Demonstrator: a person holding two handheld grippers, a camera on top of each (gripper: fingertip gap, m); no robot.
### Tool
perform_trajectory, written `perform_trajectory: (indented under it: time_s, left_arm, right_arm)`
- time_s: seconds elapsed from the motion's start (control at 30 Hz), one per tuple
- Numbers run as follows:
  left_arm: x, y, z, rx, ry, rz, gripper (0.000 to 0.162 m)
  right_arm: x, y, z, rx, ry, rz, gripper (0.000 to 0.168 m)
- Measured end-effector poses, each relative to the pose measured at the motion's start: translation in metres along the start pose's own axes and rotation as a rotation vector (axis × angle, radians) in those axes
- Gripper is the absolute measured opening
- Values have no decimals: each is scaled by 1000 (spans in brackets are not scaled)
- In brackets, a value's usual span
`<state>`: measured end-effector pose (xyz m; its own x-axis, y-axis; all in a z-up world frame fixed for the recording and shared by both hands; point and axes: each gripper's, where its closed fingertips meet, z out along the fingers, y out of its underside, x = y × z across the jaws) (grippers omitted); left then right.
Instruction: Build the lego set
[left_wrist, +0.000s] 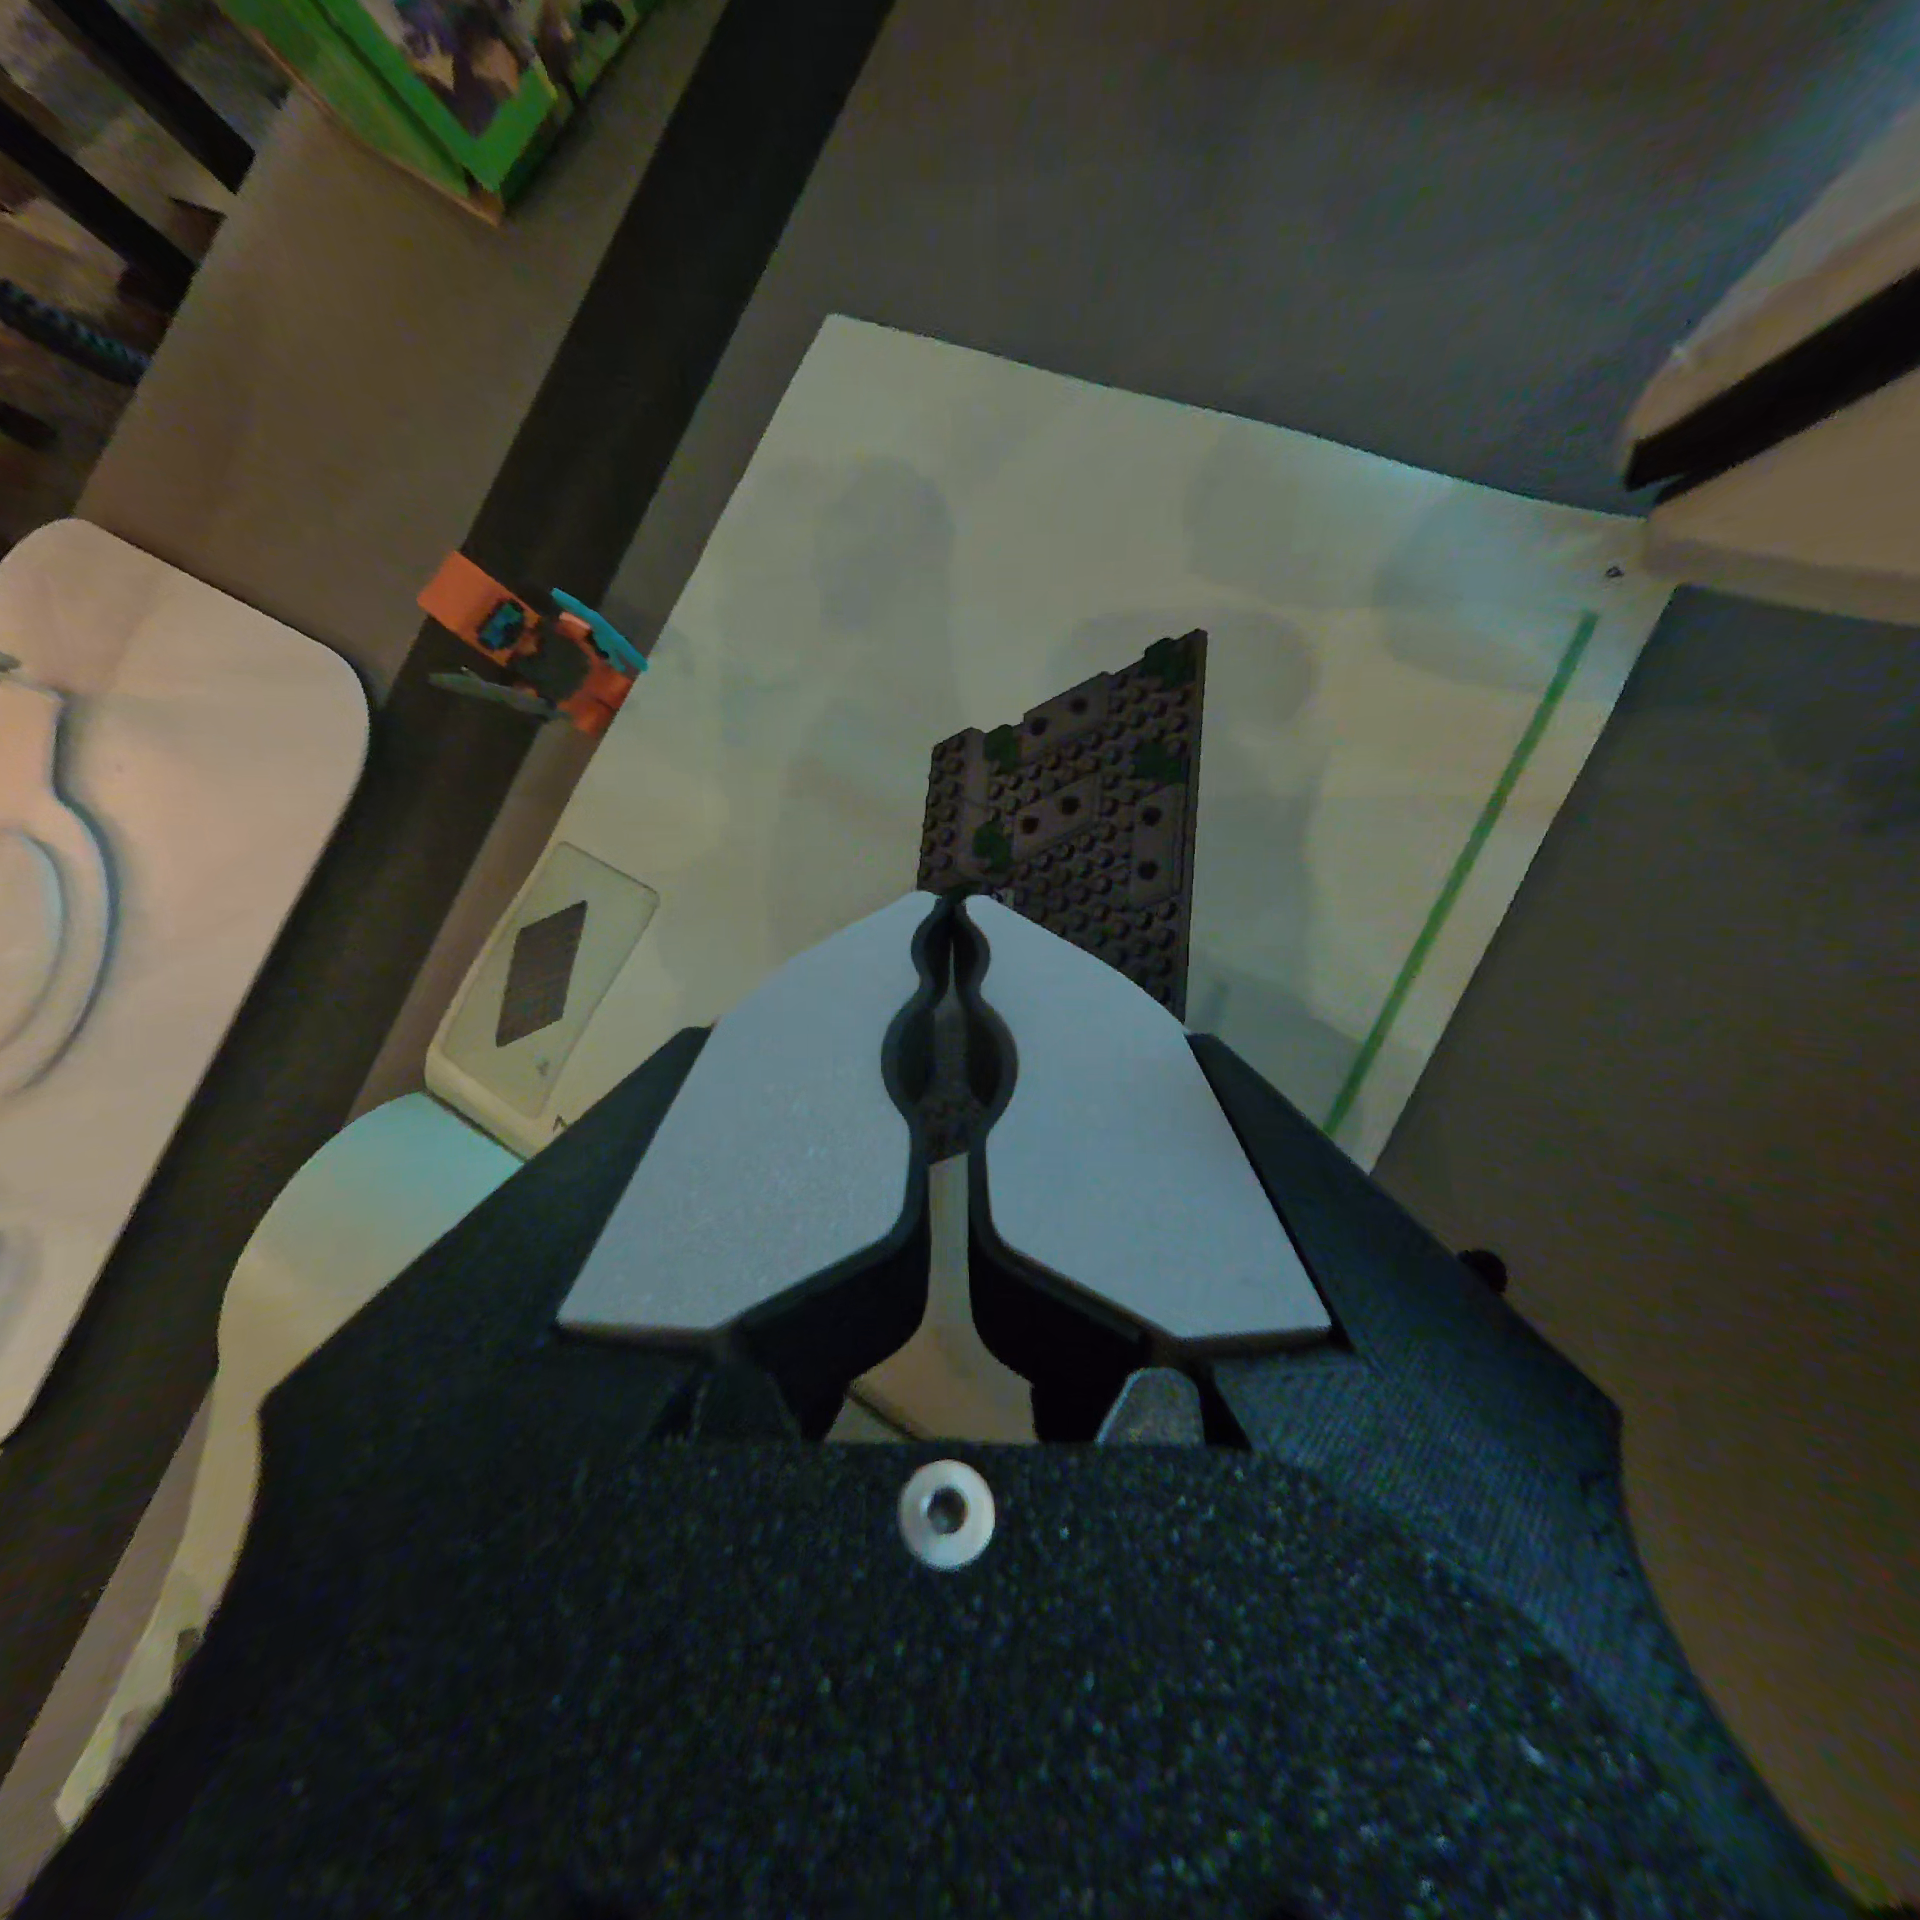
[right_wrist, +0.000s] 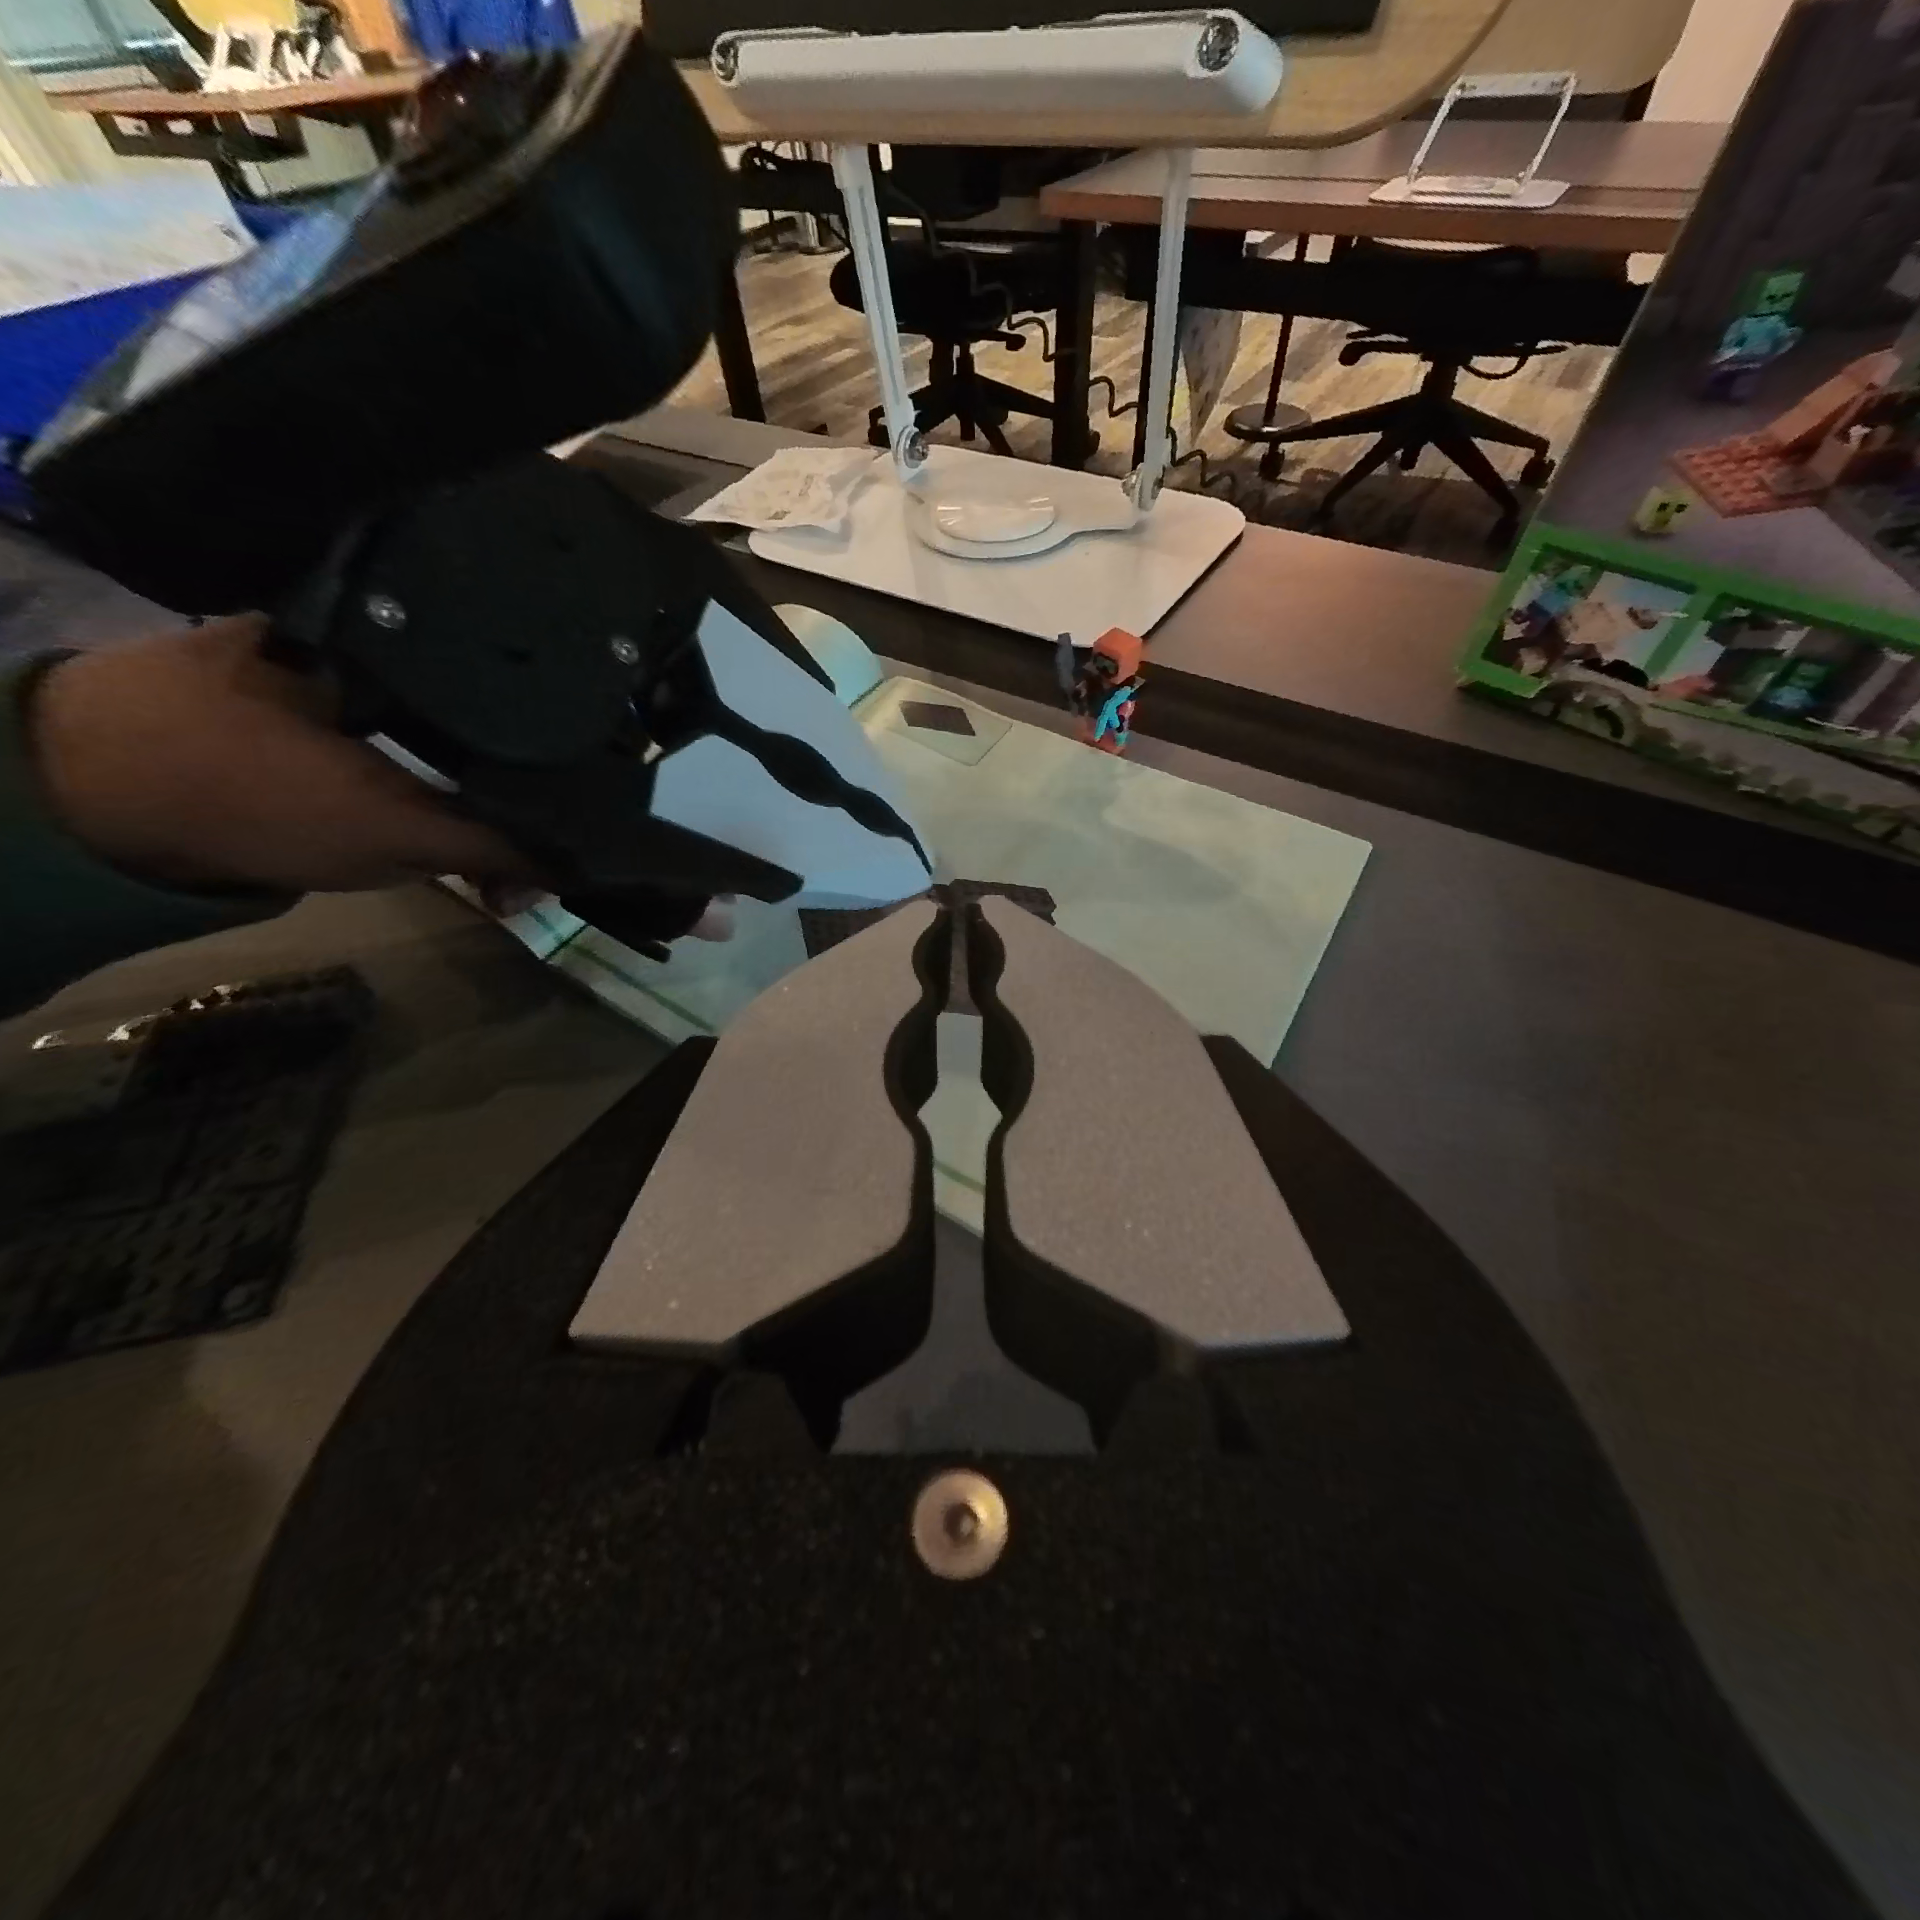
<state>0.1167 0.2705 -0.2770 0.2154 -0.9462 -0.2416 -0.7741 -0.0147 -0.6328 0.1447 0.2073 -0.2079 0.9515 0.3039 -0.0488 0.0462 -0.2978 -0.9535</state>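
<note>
On a pale mat (left_wrist: 1299, 665) over a dark office desk, mid-build: dark studded plate (left_wrist: 1081, 821) at mat centre, left gripper (left_wrist: 954, 912) and right gripper (right_wrist: 961, 914) both closed at its edge, pressing likely; next, careful aligned seating.

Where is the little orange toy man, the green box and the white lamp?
orange toy man (right_wrist: 1112, 691), right wrist view, on his body.
green box (right_wrist: 1704, 649), right wrist view, on its front face.
white lamp (right_wrist: 997, 73), right wrist view, on its long head bar.
</note>
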Motion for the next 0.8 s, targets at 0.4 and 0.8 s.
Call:
perform_trajectory:
  time_s: [0.4,0.8]
  left_arm:
    - [11,-6,-1,11,19,19,0]
    - [37,-16,-10,30,54,59,0]
  right_arm:
    - [2,-1,-1,3,8,2,2]
    - [4,-4,-3,10,18,5,2]
